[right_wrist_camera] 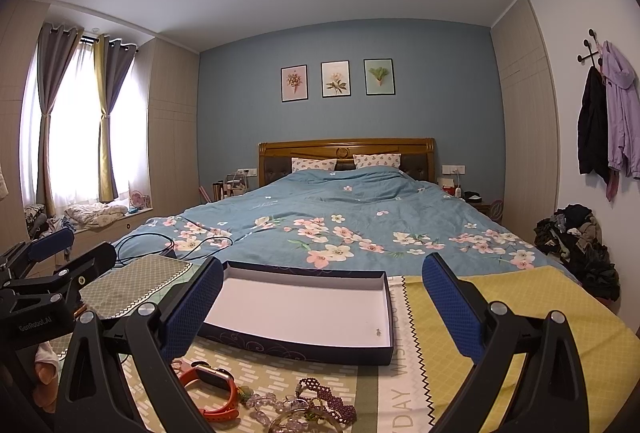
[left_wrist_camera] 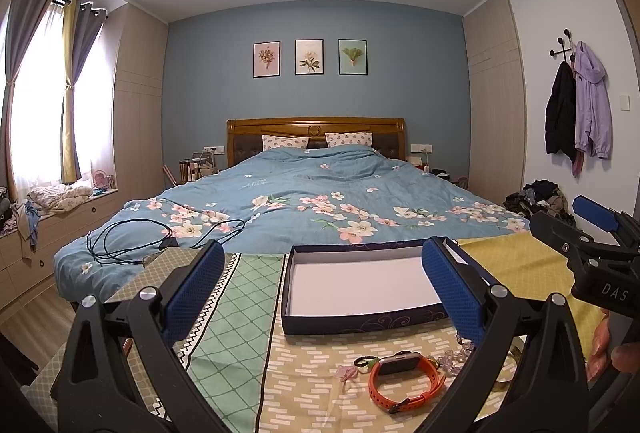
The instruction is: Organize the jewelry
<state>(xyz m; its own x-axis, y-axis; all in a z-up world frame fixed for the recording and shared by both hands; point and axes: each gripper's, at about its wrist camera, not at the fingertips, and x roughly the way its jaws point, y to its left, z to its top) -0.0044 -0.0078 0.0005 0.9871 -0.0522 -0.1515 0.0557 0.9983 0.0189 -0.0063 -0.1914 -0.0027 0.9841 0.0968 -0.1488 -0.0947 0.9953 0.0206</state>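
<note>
1. The orange-strapped wristwatch with a silver case (left_wrist_camera: 404, 377) lies on the patterned cloth, just in front of the shallow dark blue cardboard box with a white floor (left_wrist_camera: 360, 283), which holds almost nothing.
2. Beside the watch lie a clear bead string (right_wrist_camera: 262, 403) and a purple beaded bracelet (right_wrist_camera: 328, 399), touching in a heap.
3. The left gripper (left_wrist_camera: 320, 293) and right gripper (right_wrist_camera: 322, 307) hover with jaws wide, holding nothing.
4. Likely risk: a pinch into the heap drags tangled neighbours along.
</note>
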